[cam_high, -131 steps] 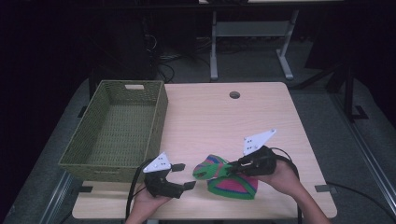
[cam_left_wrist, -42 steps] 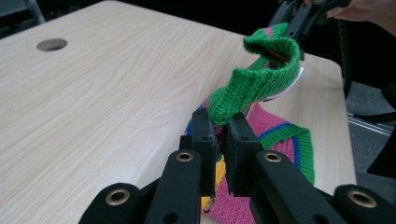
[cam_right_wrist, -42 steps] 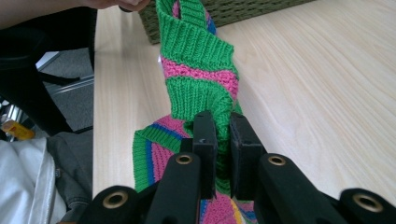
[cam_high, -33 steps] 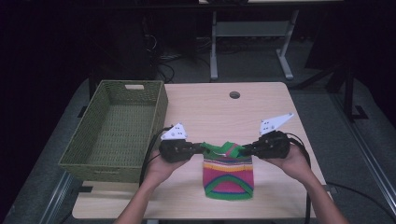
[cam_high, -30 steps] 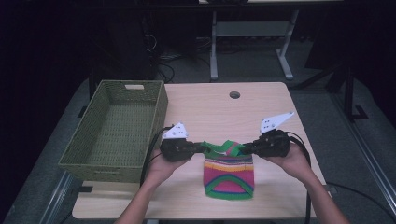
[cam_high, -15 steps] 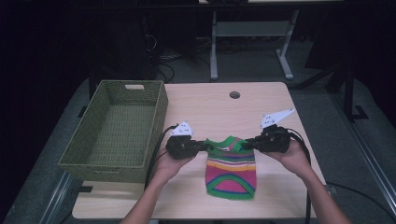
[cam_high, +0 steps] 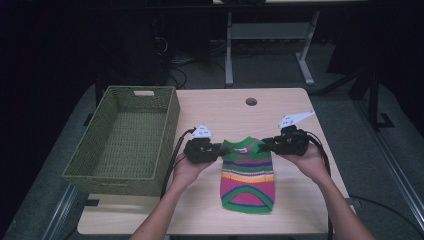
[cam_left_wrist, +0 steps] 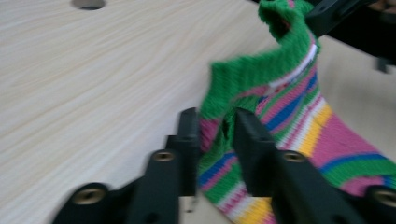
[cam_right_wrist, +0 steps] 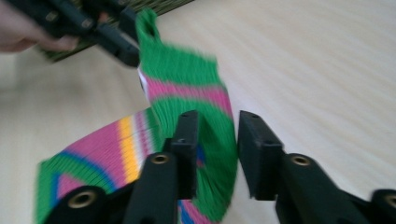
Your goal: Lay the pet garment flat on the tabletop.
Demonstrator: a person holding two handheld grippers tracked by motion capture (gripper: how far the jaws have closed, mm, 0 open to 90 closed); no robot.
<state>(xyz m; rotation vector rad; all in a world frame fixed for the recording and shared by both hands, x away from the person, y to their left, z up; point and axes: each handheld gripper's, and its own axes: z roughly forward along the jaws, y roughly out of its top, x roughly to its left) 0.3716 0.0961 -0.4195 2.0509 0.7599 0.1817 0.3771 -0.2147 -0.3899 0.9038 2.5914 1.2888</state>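
Observation:
A small knitted sweater [cam_high: 247,175] with green, pink, yellow and blue stripes lies flat on the wooden table [cam_high: 225,107], neck away from the person. My left gripper [cam_high: 217,151] is at its left shoulder and my right gripper [cam_high: 265,144] at its right shoulder. In the left gripper view the jaws of the left gripper [cam_left_wrist: 217,121] have just been opening, with the sweater's [cam_left_wrist: 299,121] shoulder loose between them. In the right gripper view the right gripper [cam_right_wrist: 217,123] has also just been opening, with a gap beside the green fabric [cam_right_wrist: 187,88].
An empty green woven basket [cam_high: 167,135] stands on the table's left side, close to the left hand. A round cable hole [cam_high: 251,101] sits near the table's far edge. Dark floor and a desk frame lie beyond.
Both hands carried the sweater a little away from the person and down onto the table. Both pairs of jaws have parted from the shoulders that they pinched.

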